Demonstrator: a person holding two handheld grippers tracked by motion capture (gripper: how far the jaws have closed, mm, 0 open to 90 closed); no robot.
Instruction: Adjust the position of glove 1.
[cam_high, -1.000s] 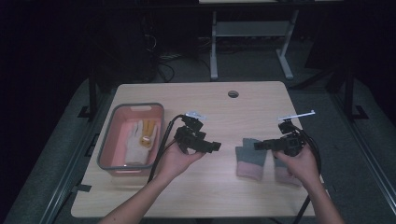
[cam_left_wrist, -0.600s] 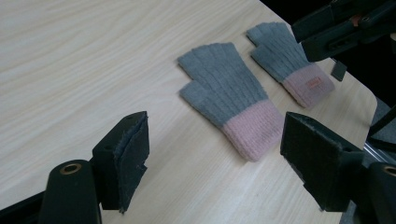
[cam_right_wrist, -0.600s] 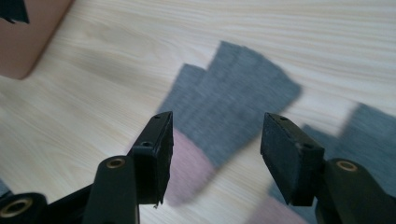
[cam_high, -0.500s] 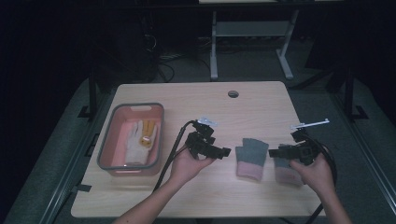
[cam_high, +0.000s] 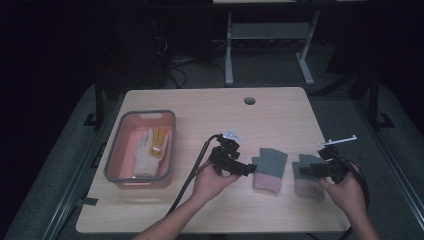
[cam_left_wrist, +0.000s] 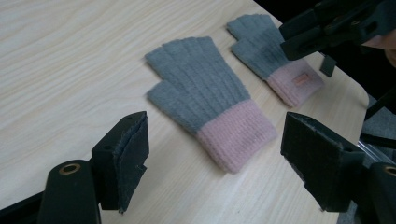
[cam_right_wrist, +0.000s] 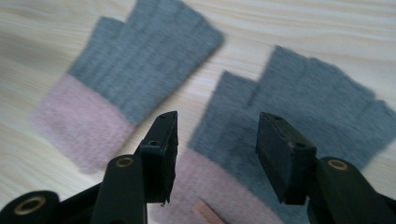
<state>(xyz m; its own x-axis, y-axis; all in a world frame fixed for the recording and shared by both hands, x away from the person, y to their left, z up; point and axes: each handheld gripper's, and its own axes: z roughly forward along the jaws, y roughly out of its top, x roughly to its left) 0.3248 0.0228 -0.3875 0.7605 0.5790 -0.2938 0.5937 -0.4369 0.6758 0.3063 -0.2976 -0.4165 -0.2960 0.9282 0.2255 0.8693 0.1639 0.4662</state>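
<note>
In the high view, two grey fingerless gloves with pink cuffs lie flat side by side on the desk (cam_high: 210, 107), and both hands have come lower and nearer to them than a second ago: the left tongs (cam_high: 248, 169) now sit just beside the left glove (cam_high: 269, 169), while the right tongs (cam_high: 306, 171) hang over the right glove (cam_high: 308, 176). That suggests each hand is lining up to pick up its own glove. Well to the left of the left glove stands a pink bin (cam_high: 113, 159) holding a white glove (cam_high: 144, 156) and something yellow, too small to tell; nothing lies between the tongs and the gloves. In the left gripper view, the left tongs (cam_left_wrist: 212, 156) gape wide and empty, the left glove (cam_left_wrist: 208, 100) straight ahead, the right glove (cam_left_wrist: 275, 58) beyond it under the other tongs. In the right gripper view, the right tongs (cam_right_wrist: 216, 154) have just been narrowing yet remain apart, holding nothing, poised above the right glove (cam_right_wrist: 299, 116) near its cuff, the left glove (cam_right_wrist: 135, 70) just beside it.
</note>
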